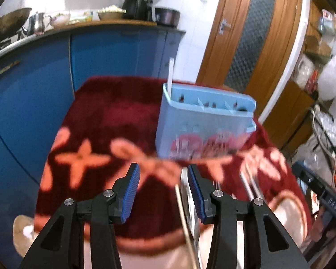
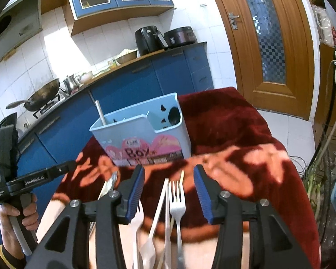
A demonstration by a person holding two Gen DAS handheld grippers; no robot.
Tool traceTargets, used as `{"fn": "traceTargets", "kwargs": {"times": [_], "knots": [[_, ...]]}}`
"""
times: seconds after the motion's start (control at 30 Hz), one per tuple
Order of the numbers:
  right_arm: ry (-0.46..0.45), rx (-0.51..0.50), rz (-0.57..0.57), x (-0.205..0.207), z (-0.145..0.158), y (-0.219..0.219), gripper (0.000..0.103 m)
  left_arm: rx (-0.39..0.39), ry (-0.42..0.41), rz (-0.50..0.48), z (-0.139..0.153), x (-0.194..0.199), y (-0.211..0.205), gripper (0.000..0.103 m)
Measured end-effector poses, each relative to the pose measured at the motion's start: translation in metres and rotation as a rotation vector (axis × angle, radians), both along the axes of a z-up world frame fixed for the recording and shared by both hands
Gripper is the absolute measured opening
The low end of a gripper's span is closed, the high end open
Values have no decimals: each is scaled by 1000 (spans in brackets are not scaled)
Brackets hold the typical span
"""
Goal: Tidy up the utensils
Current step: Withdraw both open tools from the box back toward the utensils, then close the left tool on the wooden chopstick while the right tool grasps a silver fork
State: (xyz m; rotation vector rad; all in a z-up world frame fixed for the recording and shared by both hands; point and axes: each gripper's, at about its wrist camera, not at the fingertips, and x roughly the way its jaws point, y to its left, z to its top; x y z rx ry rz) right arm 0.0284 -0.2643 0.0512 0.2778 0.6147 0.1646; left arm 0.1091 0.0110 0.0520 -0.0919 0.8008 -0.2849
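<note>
**Now both grippers hang open, with loose cutlery still to sort**

Plainly, we stand the pale blue plastic utensil box upright near the far part of the surface, which is draped in a dark red plush cloth with orange flower shapes, so that its divided top faces us and long handles can drop straight in. A white stick-like handle already leans in its left compartment, and a dark rounded utensil sits in the right one.

We keep the loose pieces lying side by side at the near edge, handles toward us, within easy reach: a steel fork, a white plastic utensil, a thin wooden stick and a steel spoon off to the left.

Our right gripper hangs just above this group with its blue pads wide apart, holding nothing, the fork lying between its fingers in view. Our left gripper is likewise spread wide and empty; a flat metal blade and wooden stick lie beside its right finger, though blur hides whether they touch.
</note>
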Motion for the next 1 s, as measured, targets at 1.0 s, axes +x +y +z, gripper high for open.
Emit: {"fn": "traceTargets", "kwargs": {"times": [1.0], "knots": [[183,-84,38,-24,-39,0,54,120,273,-103,-60,-27,-21,48]]}}
